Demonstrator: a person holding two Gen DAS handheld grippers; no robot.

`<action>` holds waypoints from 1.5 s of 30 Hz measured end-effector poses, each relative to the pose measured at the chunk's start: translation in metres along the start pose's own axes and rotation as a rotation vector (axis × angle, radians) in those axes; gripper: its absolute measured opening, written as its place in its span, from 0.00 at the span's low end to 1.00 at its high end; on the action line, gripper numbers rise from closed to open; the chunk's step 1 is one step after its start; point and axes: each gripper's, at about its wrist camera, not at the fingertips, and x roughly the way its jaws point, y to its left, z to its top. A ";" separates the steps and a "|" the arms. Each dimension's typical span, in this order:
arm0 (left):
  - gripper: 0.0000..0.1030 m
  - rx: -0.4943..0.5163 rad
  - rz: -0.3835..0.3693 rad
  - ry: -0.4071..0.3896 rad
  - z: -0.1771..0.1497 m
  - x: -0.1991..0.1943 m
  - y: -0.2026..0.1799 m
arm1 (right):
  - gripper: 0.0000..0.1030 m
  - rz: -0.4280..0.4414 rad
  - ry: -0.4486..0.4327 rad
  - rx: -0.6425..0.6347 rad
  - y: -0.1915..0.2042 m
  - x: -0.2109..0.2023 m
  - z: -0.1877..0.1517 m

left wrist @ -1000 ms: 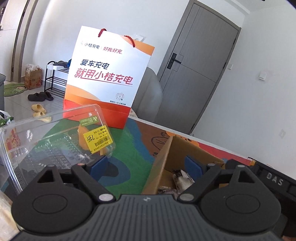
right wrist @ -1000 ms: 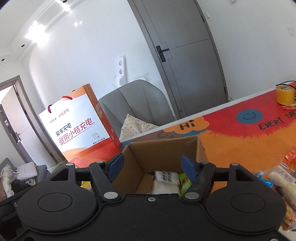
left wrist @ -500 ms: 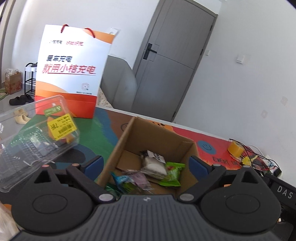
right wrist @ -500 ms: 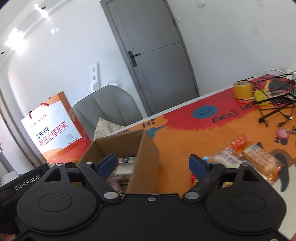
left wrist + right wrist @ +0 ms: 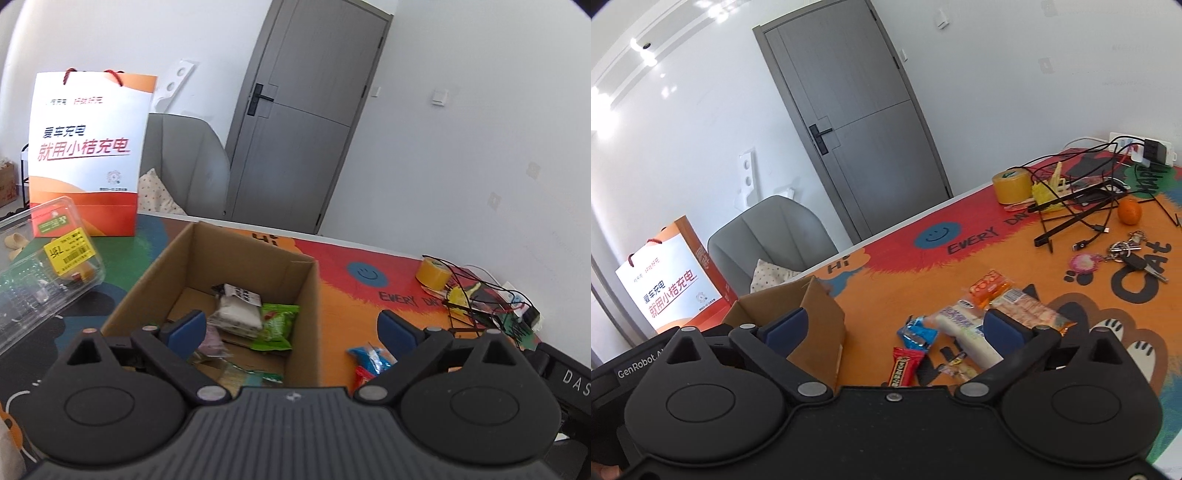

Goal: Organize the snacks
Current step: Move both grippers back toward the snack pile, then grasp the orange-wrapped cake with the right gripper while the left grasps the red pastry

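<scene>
STEP: next snack pickup | right tongs (image 5: 894, 325): jaws just opened wide, empty, facing loose snack packets (image 5: 964, 325) at lower centre of surface (image 5: 886, 280) | left tongs (image 5: 291, 328): wide, empty, over cardboard box (image 5: 229, 258) of sorted snacks

One cardboard box (image 5: 236, 258) sits on the desk (image 5: 886, 280). Inside the box, at least four snack packets (image 5: 275, 325) are visible. Right of the box, six loose snack packets (image 5: 964, 328) lie together. Beyond them: one tape roll (image 5: 1012, 186), one orange (image 5: 1129, 211), one key bunch (image 5: 1134, 254). Left of the box: one paper gift bag (image 5: 88, 155), one clear plastic container (image 5: 40, 273)
</scene>
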 end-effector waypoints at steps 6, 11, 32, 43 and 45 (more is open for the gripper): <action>0.96 0.041 -0.022 0.002 -0.002 0.001 -0.023 | 1.00 0.003 -0.017 0.032 -0.020 -0.009 0.002; 0.96 0.068 -0.048 0.003 -0.006 0.005 -0.041 | 1.00 -0.015 -0.031 0.062 -0.039 -0.013 0.005; 0.78 0.146 -0.137 0.144 -0.039 0.061 -0.083 | 0.74 -0.075 0.035 0.139 -0.104 0.015 -0.007; 0.60 0.155 -0.109 0.206 -0.057 0.092 -0.092 | 0.60 -0.087 0.045 0.129 -0.119 0.037 -0.006; 0.59 0.154 -0.094 0.214 -0.060 0.098 -0.090 | 0.60 -0.089 0.049 0.123 -0.120 0.043 -0.007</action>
